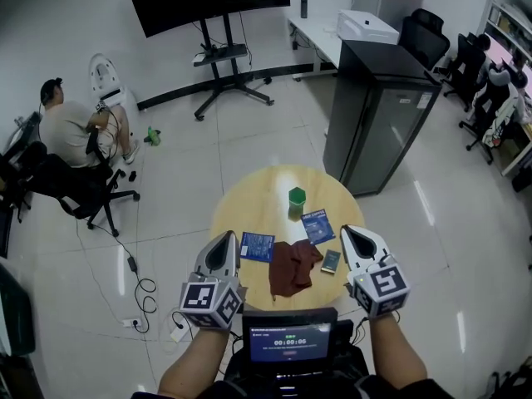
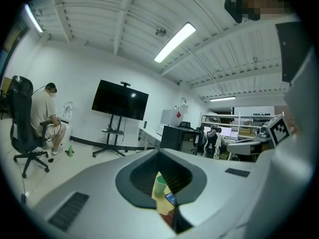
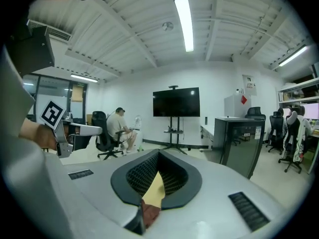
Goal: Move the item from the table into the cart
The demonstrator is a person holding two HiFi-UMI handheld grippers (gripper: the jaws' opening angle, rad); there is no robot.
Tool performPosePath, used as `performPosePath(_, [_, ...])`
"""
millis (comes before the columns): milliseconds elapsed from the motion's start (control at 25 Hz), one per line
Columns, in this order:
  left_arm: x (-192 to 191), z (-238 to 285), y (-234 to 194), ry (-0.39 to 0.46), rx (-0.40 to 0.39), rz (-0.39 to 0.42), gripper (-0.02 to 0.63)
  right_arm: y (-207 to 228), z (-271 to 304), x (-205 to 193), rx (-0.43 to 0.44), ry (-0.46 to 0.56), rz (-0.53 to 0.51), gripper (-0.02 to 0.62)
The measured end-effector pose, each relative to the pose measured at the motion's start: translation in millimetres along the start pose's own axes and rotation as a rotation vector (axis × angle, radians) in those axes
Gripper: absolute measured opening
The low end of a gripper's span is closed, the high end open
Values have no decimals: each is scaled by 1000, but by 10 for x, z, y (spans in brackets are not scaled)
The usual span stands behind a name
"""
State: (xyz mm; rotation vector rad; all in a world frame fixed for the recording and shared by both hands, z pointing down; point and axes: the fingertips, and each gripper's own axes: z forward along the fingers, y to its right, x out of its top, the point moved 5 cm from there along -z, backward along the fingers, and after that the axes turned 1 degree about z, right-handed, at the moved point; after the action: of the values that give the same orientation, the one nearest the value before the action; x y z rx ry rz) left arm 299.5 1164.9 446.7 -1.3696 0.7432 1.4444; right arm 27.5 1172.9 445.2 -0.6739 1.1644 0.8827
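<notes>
Cloth [image 1: 293, 266], brown and crumpled, was my pick for the item. In the head view it lay at the near edge of the round worktop [image 1: 249, 206], its long axis running roughly from 1 to 7 o'clock. The left claw [image 1: 229, 238] and right claw [image 1: 349, 233] flanked it, both with jaws together and nothing in them. The cloth sat at about 4 o'clock from the left claw and 8 o'clock from the right, nearly midway, the right perhaps a shade nearer. A green cup [image 1: 297, 196] stood at 12 o'clock beyond it, blue packets [image 1: 257, 246] lay beside it, and a small dark thing [image 1: 331, 261] lay between it and the right claw. No cart could be made out. In the left gripper view the left claw [image 2: 159, 158] was closed, and through its hollow the cup [image 2: 159, 184] showed above the cloth [image 2: 168, 217] at 6 o'clock. In the right gripper view the right claw [image 3: 158, 158] was likewise closed and empty, the cloth [image 3: 149, 214] low at 6 o'clock, ahead of and below the tips.
</notes>
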Motion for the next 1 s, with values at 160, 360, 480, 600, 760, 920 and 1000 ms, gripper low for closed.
performPosePath(160, [-126, 234, 117, -25, -5, 7, 0, 245, 86, -153, -43, -28, 40, 18])
performPosePath(360, [-492, 521, 161, -108, -2, 0, 0, 390, 365, -688, -94, -138, 182, 141])
performPosePath(480, [-692, 686, 227, -140, -19, 0, 0, 431, 530, -1112, -61, -225, 253, 144])
performPosePath(600, [-986, 872, 257, -204, -34, -15, 0, 492, 698, -1563, -83, -329, 285, 144])
performPosePath(760, [-1508, 1184, 279, -325, -54, -48, 15, 625, 947, -2199, -158, -455, 351, 244])
performPosePath(920, [-1908, 1477, 314, -413, -86, -49, 15, 712, 1157, -2702, -222, -550, 415, 314])
performPosePath(1000, [-2066, 1609, 305, -440, -89, -56, 15, 746, 1238, -2911, -250, -590, 436, 314])
